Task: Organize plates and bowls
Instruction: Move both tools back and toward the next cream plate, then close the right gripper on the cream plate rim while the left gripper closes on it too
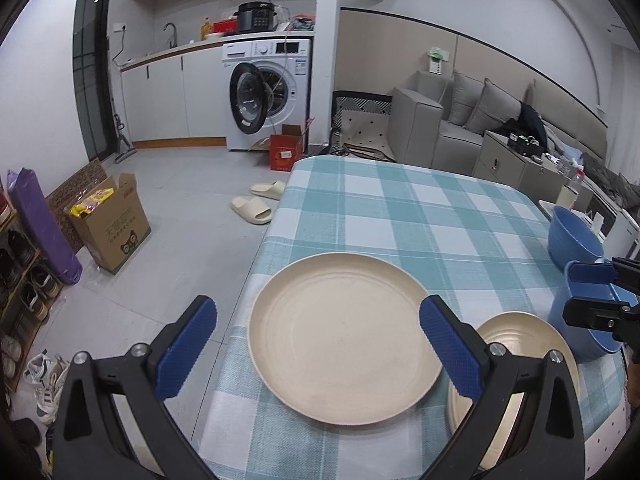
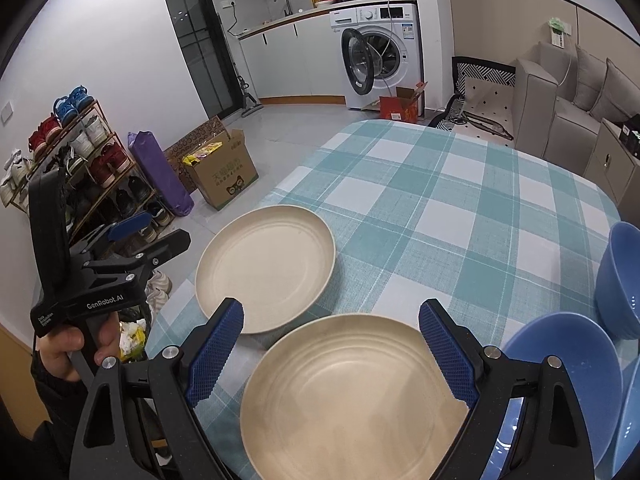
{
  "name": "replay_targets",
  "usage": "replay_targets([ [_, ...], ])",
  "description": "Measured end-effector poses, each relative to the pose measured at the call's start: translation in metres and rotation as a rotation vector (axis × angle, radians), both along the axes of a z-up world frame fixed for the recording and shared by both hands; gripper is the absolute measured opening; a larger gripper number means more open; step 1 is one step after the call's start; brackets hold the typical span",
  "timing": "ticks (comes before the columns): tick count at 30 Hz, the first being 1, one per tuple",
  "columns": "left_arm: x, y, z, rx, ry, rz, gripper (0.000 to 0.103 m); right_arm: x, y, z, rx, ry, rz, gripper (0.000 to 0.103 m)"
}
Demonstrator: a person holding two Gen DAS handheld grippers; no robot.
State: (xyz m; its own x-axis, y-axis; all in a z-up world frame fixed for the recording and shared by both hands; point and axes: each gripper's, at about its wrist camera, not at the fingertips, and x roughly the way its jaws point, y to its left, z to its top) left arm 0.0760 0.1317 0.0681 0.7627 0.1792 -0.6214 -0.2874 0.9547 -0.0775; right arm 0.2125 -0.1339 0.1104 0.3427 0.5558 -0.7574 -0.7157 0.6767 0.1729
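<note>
Two cream plates lie side by side on the checked tablecloth (image 1: 400, 208). My left gripper (image 1: 320, 312) is open above the larger-looking plate (image 1: 344, 336), its left finger out past the table's edge. The second plate (image 1: 520, 340) is partly hidden behind its right finger. In the right wrist view my right gripper (image 2: 331, 316) is open over the near plate (image 2: 352, 392), with the other plate (image 2: 266, 272) beyond it. Blue bowls (image 2: 560, 364) (image 2: 620, 276) stand at the right. A hand (image 2: 68, 348) holds the left gripper (image 2: 152, 236) at the left.
The table's left edge (image 1: 256, 264) drops to a tiled floor with a cardboard box (image 1: 116, 224), slippers (image 1: 256, 208) and a shoe rack (image 2: 92, 160). A washing machine (image 1: 272, 92) and a grey sofa (image 1: 460, 120) stand further back. The blue bowls (image 1: 576, 236) sit near the table's right edge.
</note>
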Motion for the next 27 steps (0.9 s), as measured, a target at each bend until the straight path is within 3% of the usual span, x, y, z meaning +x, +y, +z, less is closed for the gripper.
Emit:
replay_targets([
  [21, 0.022, 0.042, -0.055, -0.035, 0.108, 0.121, 0.102, 0.046, 0.075, -0.055, -0.067, 0.096, -0.017, 0.091],
  [27, 0.027, 0.049, -0.071, -0.059, 0.137, 0.128, 0.102, 0.058, 0.086, -0.079, -0.1, 0.139, -0.03, 0.084],
])
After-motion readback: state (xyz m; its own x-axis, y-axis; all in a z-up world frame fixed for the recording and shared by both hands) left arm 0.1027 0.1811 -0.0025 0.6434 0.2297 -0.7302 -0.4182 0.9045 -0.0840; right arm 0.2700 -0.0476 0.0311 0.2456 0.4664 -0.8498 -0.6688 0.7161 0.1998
